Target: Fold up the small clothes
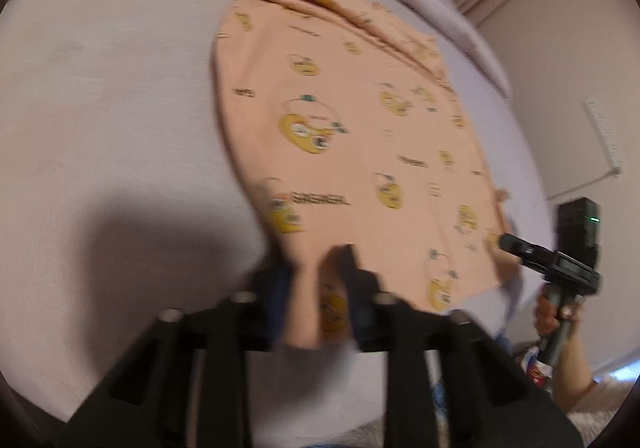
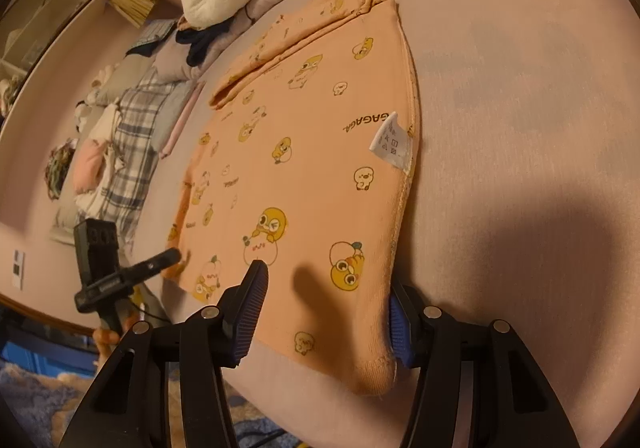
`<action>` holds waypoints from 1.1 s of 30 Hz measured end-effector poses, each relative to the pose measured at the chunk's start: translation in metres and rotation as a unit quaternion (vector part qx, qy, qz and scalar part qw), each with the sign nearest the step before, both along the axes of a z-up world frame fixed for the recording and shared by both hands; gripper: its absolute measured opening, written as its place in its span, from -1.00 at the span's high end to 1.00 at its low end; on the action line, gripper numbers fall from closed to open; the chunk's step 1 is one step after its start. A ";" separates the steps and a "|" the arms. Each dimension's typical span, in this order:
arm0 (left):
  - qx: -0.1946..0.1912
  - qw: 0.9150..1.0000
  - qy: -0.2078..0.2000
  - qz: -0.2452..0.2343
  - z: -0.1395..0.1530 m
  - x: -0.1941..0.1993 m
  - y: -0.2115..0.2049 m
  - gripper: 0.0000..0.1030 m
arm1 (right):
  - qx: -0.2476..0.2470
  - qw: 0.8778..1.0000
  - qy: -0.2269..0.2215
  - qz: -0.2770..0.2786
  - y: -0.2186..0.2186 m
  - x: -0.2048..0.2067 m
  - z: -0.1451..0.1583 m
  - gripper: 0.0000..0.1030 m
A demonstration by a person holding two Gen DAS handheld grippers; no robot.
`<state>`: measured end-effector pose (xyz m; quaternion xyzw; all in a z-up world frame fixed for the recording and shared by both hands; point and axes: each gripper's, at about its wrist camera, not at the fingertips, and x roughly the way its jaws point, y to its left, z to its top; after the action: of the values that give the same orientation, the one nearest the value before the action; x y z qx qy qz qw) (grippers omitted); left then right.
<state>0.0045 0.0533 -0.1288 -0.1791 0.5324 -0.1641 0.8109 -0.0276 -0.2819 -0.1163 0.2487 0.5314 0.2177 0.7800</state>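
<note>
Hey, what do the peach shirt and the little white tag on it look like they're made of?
Shirt: soft matte knit, likely cotton; it drapes limply and shows stitched hems and a printed cartoon pattern. Tag: thin, smooth woven or satin-like label, stiff enough to stand up, printed with care symbols.

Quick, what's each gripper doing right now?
Left gripper: shut on the peach shirt hem.
Right gripper: open, straddling the shirt's near corner.

The black plastic left gripper has angular arms, silver screw heads and blue ribbed pads. The matching black right gripper carries a boxy black housing showing a small green light.
</note>
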 end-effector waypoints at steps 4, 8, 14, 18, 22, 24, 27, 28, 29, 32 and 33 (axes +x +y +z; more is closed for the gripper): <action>0.025 1.000 -0.012 0.009 0.005 0.002 -0.005 0.80 | -0.021 1.000 -0.010 -0.016 0.002 0.000 0.000 0.65; 0.021 0.999 -0.032 0.005 0.016 0.001 -0.008 0.80 | 0.004 0.999 -0.015 -0.031 -0.001 0.001 0.001 0.83; -0.025 0.998 -0.051 0.007 0.033 0.005 -0.004 0.80 | 0.076 0.995 -0.055 -0.038 -0.007 0.003 0.023 0.84; -0.094 0.994 -0.058 0.006 0.043 0.009 0.002 0.81 | 0.117 0.990 -0.071 -0.042 -0.009 0.005 0.032 0.84; -0.145 0.987 -0.068 0.005 0.053 0.018 0.006 0.82 | 0.144 0.985 -0.085 -0.041 -0.006 0.009 0.040 0.84; -0.150 0.986 -0.079 0.001 0.057 0.023 0.004 0.82 | 0.154 0.983 -0.092 -0.040 -0.004 0.012 0.044 0.84; -0.147 0.987 -0.066 0.008 0.052 0.031 0.003 0.85 | 0.157 0.982 -0.102 -0.039 0.000 0.018 0.048 0.84; -0.157 0.986 -0.061 0.009 0.049 0.033 0.002 0.85 | 0.157 0.981 -0.103 -0.039 0.000 0.018 0.049 0.84; -0.160 0.985 -0.061 0.008 0.049 0.033 0.003 0.85 | 0.160 0.981 -0.103 -0.039 0.000 0.019 0.049 0.84; -0.175 0.983 -0.059 0.004 0.051 0.036 0.002 0.85 | 0.166 0.980 -0.107 -0.037 0.000 0.024 0.050 0.84; -0.184 0.981 -0.058 0.004 0.050 0.037 0.004 0.85 | 0.168 0.979 -0.107 -0.037 -0.001 0.025 0.050 0.84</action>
<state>0.0417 0.0569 -0.0784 -0.3177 0.4447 -0.2656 0.7942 -0.0024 -0.2832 -0.0664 0.3710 0.3907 0.3002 0.7871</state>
